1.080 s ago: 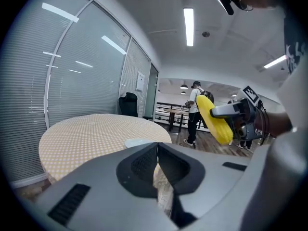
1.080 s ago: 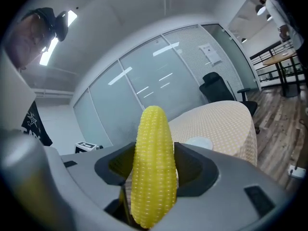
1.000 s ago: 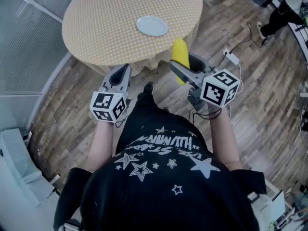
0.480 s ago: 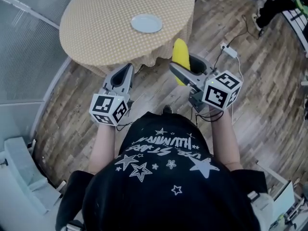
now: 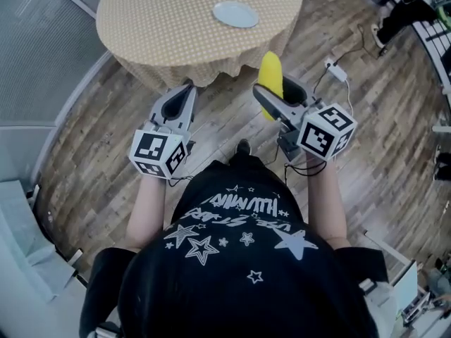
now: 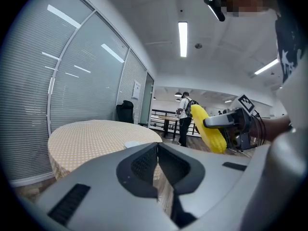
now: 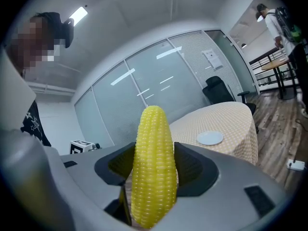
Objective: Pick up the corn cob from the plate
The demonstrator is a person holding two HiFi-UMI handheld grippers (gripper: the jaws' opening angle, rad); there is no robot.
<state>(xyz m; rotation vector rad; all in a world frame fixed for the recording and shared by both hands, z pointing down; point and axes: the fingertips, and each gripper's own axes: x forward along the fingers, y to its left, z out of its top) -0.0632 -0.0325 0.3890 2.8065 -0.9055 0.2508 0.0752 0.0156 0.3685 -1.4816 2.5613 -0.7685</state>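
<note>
A yellow corn cob (image 5: 270, 81) (image 7: 152, 167) stands upright between the jaws of my right gripper (image 5: 276, 94) (image 7: 153, 170), which is shut on it, held over the wooden floor away from the table. The left gripper view catches the same cob (image 6: 208, 128) off to the right. The white plate (image 5: 235, 14) (image 7: 210, 138) lies empty on the round table (image 5: 169, 27) with the yellow checked cloth. My left gripper (image 5: 179, 98) (image 6: 157, 162) is shut with nothing in it, level with the right one, in front of the table's edge.
A white power strip with a cable (image 5: 335, 69) lies on the wood floor (image 5: 373, 139) to the right. A glass wall with blinds (image 5: 35, 55) runs along the left. A person with a backpack (image 6: 185, 114) stands far off by another table.
Both grippers and the person have backed away from the table, which now sits farther up in the head view. The corn stays gripped in the right gripper.
</note>
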